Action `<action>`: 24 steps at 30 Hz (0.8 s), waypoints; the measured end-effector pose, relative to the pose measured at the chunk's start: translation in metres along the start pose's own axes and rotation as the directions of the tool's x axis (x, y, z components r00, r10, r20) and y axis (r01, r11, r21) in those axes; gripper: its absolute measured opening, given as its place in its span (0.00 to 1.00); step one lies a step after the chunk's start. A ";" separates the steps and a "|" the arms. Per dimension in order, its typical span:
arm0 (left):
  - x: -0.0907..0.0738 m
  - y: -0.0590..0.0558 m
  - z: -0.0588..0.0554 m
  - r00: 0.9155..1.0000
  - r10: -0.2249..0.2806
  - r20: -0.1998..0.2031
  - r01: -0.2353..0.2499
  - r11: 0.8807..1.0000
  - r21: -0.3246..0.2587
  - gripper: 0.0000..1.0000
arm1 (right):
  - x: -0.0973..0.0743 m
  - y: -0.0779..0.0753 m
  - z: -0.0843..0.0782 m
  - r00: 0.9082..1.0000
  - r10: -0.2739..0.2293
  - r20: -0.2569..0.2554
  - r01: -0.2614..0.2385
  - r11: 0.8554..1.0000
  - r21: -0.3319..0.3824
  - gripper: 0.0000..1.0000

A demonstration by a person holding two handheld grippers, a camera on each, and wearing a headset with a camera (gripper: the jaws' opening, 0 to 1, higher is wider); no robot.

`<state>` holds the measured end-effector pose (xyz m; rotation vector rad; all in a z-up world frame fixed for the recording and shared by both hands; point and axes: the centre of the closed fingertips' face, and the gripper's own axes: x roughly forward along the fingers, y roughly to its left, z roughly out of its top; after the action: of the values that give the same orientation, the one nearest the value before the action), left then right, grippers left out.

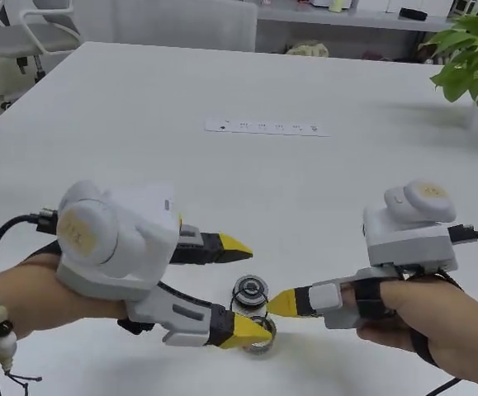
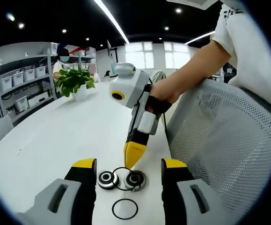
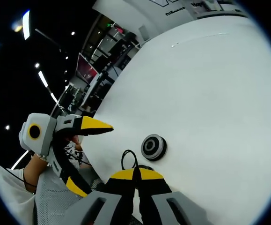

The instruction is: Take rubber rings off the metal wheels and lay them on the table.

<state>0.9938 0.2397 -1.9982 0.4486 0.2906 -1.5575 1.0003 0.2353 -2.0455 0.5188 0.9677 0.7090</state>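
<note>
Two small metal wheels lie side by side on the white table: one wheel (image 1: 250, 290) (image 2: 107, 179) (image 3: 153, 146), and a second wheel (image 1: 260, 340) (image 2: 135, 180) close beside it. A thin black rubber ring (image 2: 116, 183) (image 3: 124, 158) loops up between them, and my right gripper (image 1: 278, 304) (image 2: 134, 157) (image 3: 135, 174) is shut on it right above the second wheel. My left gripper (image 1: 247, 287) (image 2: 129, 164) (image 3: 91, 157) is open, with one jaw on each side of the two wheels. Another loose ring (image 2: 113, 209) lies flat on the table nearer the left gripper.
A white power strip (image 1: 267, 127) lies mid-table, farther away. A potted plant (image 1: 470, 58) (image 2: 72, 79) stands at the far right corner. A mesh chair (image 2: 219, 140) is behind the person's arm. The table edge runs close to the wheels.
</note>
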 end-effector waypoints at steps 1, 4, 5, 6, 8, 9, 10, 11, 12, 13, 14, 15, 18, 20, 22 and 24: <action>-0.001 -0.001 -0.005 0.999 0.001 -0.047 -0.002 1.000 -0.031 0.63 | 0.000 0.001 0.000 1.000 0.001 0.002 -0.001 1.000 -0.001 0.00; 0.003 -0.012 0.006 0.999 -0.037 -0.029 0.036 0.999 -0.012 0.87 | 0.000 -0.001 0.001 1.000 -0.001 0.006 0.001 1.000 -0.003 0.00; 0.002 -0.014 0.009 0.999 -0.047 -0.023 0.047 0.999 0.008 0.91 | -0.001 0.000 0.002 1.000 -0.002 0.009 0.002 1.000 -0.005 0.00; 0.000 -0.017 0.012 0.998 -0.053 -0.031 0.054 0.998 0.017 0.92 | -0.001 0.000 0.002 1.000 -0.003 0.011 0.003 1.000 -0.007 0.00; -0.004 -0.018 0.015 0.998 -0.054 -0.038 0.054 0.998 0.022 0.90 | -0.002 0.001 0.005 1.000 0.002 0.018 -0.002 1.000 -0.009 0.00; -0.007 -0.018 0.016 0.998 -0.051 -0.041 0.052 0.998 0.022 0.90 | -0.003 0.002 0.007 1.000 0.008 0.023 -0.008 1.000 -0.008 0.00; -0.011 -0.017 0.019 0.998 -0.046 -0.041 0.046 0.999 0.022 0.91 | -0.003 0.003 0.008 1.000 0.012 0.026 -0.012 1.000 -0.008 0.00; -0.014 -0.016 0.020 0.998 -0.040 -0.040 0.041 0.999 0.019 0.92 | -0.003 0.005 0.008 0.999 0.018 0.029 -0.018 1.000 -0.008 0.00; -0.018 -0.015 0.022 0.999 -0.030 -0.040 0.030 0.999 0.013 0.94 | -0.003 0.007 0.009 0.999 0.022 0.032 -0.022 1.000 -0.007 0.00; -0.023 -0.012 0.023 0.999 -0.008 -0.039 0.008 1.000 0.008 0.95 | -0.004 0.007 0.009 0.999 0.024 0.033 -0.024 1.000 -0.009 0.00; -0.027 -0.010 0.026 0.999 0.012 -0.031 -0.011 1.000 0.007 0.97 | -0.004 0.009 0.010 0.999 0.029 0.035 -0.028 1.000 -0.008 0.00; -0.033 -0.008 0.030 1.000 0.028 -0.008 -0.028 1.000 0.005 0.99 | -0.004 0.010 0.010 0.999 0.031 0.036 -0.031 1.000 -0.007 0.00; -0.050 -0.005 0.036 0.997 0.072 0.029 -0.071 0.997 -0.021 0.98 | -0.004 0.013 0.010 0.999 0.039 0.038 -0.038 0.999 -0.011 0.00; -0.061 -0.004 0.035 0.994 0.104 0.028 -0.103 0.994 -0.037 0.99 | -0.004 0.015 0.011 0.998 0.044 0.041 -0.044 0.999 -0.014 0.00; -0.071 -0.004 0.032 0.991 0.134 0.024 -0.133 0.991 -0.026 0.99 | -0.005 0.018 0.012 0.997 0.054 0.047 -0.054 0.998 -0.017 0.00; -0.082 -0.003 0.029 0.984 0.178 0.024 -0.178 0.984 -0.022 0.99 | -0.005 0.020 0.013 0.997 0.062 0.049 -0.061 0.998 -0.018 0.00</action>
<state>0.9879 0.2993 -1.9355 0.4267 0.2388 -1.3839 1.0035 0.2443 -2.0231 0.5512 0.9023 0.7554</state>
